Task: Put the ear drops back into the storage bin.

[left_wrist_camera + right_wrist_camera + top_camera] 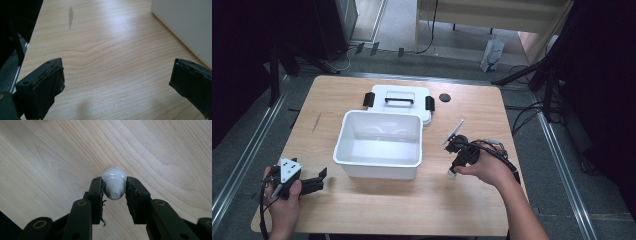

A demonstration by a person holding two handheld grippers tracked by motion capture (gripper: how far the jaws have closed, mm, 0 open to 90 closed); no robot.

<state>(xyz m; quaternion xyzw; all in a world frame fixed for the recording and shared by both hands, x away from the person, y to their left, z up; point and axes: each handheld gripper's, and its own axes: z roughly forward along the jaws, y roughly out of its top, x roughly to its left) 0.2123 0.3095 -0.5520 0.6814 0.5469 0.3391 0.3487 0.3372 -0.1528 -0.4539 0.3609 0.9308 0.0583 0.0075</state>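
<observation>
Right gripper (113,188) fingers are pinching the small white bottle (113,183) on the counter (362,210), right of the white bin (379,142). Left gripper (319,180) is idling, fingers spread, left of the bin. Grasp step; next likely calls for lifting toward the bin.

The bench (362,200) is pale wood with wavy brown grain, bearing a grey streak (70,17) toward the upper left of the left gripper view. The open box (379,145) at the centre of the high view is white, and its lid (399,95) above it is white with a black handle and black side clips. A small round disc (444,97) is black. The right claw (114,192) is black; the small bottle (114,185) is whitish grey. The left claw (323,176) is black, topped by a grey plate.
</observation>
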